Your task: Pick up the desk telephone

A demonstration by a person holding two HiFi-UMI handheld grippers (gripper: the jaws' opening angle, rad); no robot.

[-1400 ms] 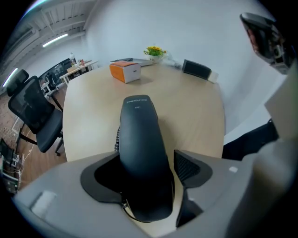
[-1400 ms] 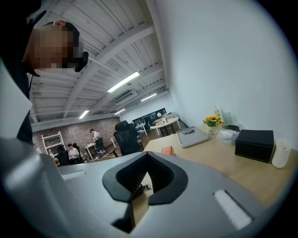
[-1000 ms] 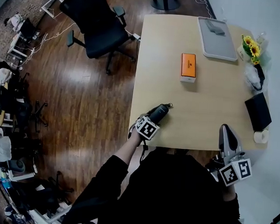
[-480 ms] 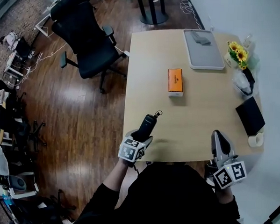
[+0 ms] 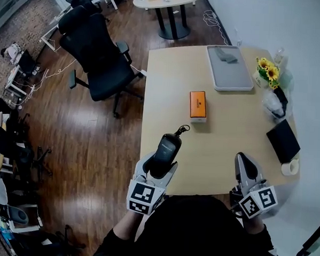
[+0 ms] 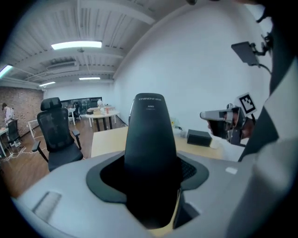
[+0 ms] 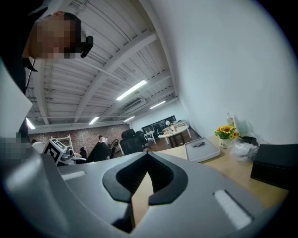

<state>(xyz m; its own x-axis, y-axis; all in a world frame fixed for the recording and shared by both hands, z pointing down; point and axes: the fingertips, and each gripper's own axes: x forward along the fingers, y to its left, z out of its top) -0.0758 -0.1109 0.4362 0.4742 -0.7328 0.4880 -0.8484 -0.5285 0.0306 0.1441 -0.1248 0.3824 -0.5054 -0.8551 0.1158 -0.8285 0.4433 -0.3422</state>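
Observation:
The desk telephone (image 5: 167, 148) is a black handset with a short cord loop at its far end. My left gripper (image 5: 159, 166) is shut on its lower half and holds it off the wooden table (image 5: 229, 128), over the table's near left edge. In the left gripper view the telephone (image 6: 150, 148) stands upright between the jaws and fills the middle of the picture. My right gripper (image 5: 244, 161) hovers at the table's near right edge, shut with nothing in it. Its closed jaws show in the right gripper view (image 7: 144, 179).
On the table lie an orange box (image 5: 198, 105), a grey tray (image 5: 229, 69), sunflowers in a vase (image 5: 266, 69), a plastic bag (image 5: 272, 104), a black box (image 5: 283, 140) and a tape roll (image 5: 289, 167). A black office chair (image 5: 97, 46) stands to the left.
The left gripper has come up and back toward the person with the telephone in it, so the handset looks larger. The right gripper has hardly moved.

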